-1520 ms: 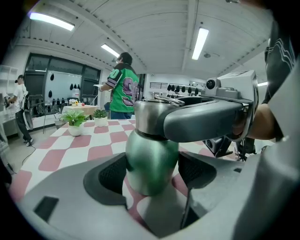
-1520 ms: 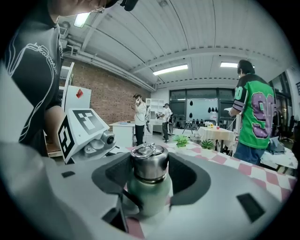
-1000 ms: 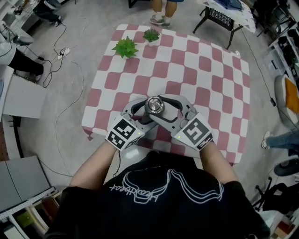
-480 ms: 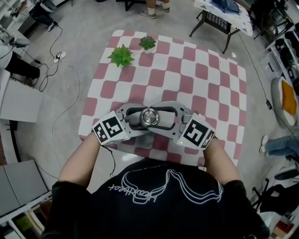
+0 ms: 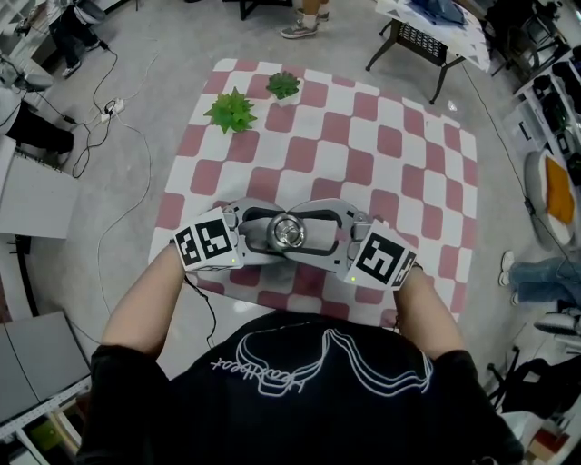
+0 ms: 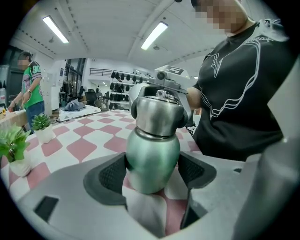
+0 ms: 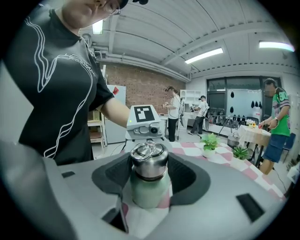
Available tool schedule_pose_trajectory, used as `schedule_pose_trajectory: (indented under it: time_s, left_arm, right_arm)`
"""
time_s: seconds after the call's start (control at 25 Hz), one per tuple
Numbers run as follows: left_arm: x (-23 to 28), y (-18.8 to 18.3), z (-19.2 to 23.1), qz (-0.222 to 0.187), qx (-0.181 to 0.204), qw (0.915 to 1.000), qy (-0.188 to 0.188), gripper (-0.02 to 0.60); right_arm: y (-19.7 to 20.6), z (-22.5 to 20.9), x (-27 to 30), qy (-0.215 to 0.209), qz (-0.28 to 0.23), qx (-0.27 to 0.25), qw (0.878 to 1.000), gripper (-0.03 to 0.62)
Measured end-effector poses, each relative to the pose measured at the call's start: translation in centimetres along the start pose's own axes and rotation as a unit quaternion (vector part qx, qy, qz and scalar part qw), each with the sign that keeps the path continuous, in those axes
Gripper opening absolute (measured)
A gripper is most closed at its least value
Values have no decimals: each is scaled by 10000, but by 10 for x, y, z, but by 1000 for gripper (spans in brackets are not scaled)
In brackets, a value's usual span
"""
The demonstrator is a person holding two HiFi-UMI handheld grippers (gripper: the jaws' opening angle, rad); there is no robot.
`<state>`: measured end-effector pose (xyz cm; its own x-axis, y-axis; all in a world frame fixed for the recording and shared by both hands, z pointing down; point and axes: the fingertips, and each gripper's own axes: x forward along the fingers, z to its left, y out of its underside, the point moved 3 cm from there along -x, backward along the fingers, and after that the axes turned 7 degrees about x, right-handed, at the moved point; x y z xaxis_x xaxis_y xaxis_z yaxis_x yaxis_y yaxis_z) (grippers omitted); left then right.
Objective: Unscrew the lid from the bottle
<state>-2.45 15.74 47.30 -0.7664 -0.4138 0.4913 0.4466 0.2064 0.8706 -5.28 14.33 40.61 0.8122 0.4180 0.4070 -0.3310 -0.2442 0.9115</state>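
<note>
A green bottle (image 6: pixel 152 159) with a steel lid (image 5: pixel 289 232) stands on the checkered table (image 5: pixel 399 173) close to its near edge. My left gripper (image 6: pixel 152 174) is shut on the green body, its dark pads (image 6: pixel 108 177) pressing low on both sides. My right gripper (image 7: pixel 150 169) comes from the opposite side and is shut on the steel lid (image 7: pixel 149 161), which has a ring handle on top. In the head view the left gripper (image 5: pixel 265 232) and the right gripper (image 5: pixel 316 234) meet around the bottle from left and right.
Two small potted plants (image 5: pixel 231 111) (image 5: pixel 283 85) stand at the table's far left corner. A black stand (image 5: pixel 427 41) and a person's feet (image 5: pixel 304 27) are beyond the far edge. Cables (image 5: pixel 118 182) lie on the floor to the left.
Both grippers have rolled about the bottle while staying on it. The left marker cube swung out to the left and now faces up more squarely. The bottle stays in place.
</note>
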Motion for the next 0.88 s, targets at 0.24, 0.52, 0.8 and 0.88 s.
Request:
schedule_pose_trajectory:
  time_s: [0.24,0.52,0.8,0.88]
  left_arm:
    - [0,-1,0,-59,8,10000,-50,349]
    - [-5,1,-1,-232,-340,9985,-370,350]
    - [-36,-7,-4,-917,-688,9881,-1026,349]
    - [-50,-12,-5,-1170,-755,9814,-1323,348]
  right_arm:
    - [0,0,0,30,28,-60,10000,244]
    - [0,1,0,252,-47,-30,9997,244]
    - [-5,3,-2,493,-432,168,9977,244]
    - [-9,3,-6,580,-610,235,9962,245]
